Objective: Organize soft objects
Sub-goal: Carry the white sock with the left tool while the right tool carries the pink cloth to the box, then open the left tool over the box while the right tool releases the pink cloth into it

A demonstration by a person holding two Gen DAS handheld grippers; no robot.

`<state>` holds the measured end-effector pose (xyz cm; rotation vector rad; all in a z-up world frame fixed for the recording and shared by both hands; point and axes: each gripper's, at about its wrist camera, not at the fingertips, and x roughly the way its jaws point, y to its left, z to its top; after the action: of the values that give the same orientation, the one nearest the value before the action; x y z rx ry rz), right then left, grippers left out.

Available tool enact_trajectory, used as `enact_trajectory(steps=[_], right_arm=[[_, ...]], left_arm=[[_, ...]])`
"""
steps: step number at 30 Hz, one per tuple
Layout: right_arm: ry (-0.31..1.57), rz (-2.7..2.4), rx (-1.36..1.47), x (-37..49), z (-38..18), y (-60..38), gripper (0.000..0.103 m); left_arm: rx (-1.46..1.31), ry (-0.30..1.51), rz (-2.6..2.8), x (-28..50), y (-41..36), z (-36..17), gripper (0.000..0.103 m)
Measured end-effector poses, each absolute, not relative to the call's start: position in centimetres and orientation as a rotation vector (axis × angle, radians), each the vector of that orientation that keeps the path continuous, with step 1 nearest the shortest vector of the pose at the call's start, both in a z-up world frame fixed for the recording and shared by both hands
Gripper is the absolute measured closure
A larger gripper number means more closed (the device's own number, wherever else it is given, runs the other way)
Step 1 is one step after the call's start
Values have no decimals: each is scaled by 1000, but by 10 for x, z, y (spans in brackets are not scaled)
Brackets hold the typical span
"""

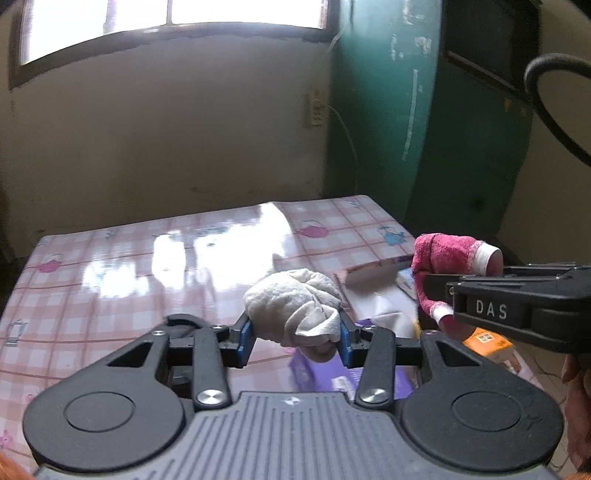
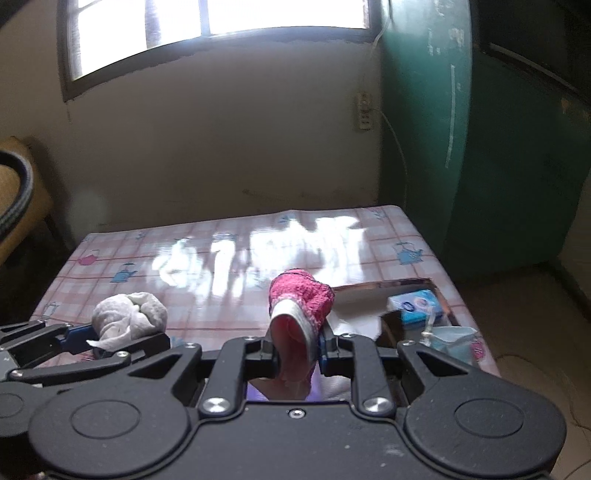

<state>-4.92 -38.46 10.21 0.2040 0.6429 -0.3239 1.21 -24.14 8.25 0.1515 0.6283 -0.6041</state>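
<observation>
1. The room has a cream wall, a bright window high up and a green door to the right; below stands my worktop, covered in a glossy pink checked oilcloth printed with teapots.
2. My left claw is clenched on a white sock bundle, a soft, lumpy, terry-like ball held above the worktop between the blue pads.
3. My right claw is clenched on a pink sock, fuzzy knit with a white cuff band; it is rolled into a short tube, its long axis running away from me, cuff end nearest the camera.
4. In the left wrist view the pink sock lies sideways, to the right of the white bundle and apart from it.
5. An open box sits at the worktop's right edge; a light blue packet lies inside it.
</observation>
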Motion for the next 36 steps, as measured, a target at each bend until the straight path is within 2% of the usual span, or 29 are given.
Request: enact_trajectory(steps=[20, 23, 24, 25, 26, 32, 36], right_arm=[[736, -430, 282, -70, 63, -489, 73], [720, -447, 282, -69, 59, -496, 63], [714, -442, 284, -69, 58, -498, 49], [709, -443, 290, -70, 58, -499, 41], [699, -441, 300, -71, 58, -501, 34], [655, -448, 323, -84, 71, -499, 33], [638, -450, 288, -97, 81, -486, 27]], left_arm=[[147, 693, -857, 7, -328, 49, 56], [116, 702, -902, 8, -338, 43, 48], [116, 698, -904, 6, -340, 43, 38], [118, 694, -906, 5, -340, 42, 28], [118, 685, -905, 3, -340, 41, 25], [121, 683, -863, 0, -329, 48, 16], [148, 660, -764, -7, -314, 57, 6]])
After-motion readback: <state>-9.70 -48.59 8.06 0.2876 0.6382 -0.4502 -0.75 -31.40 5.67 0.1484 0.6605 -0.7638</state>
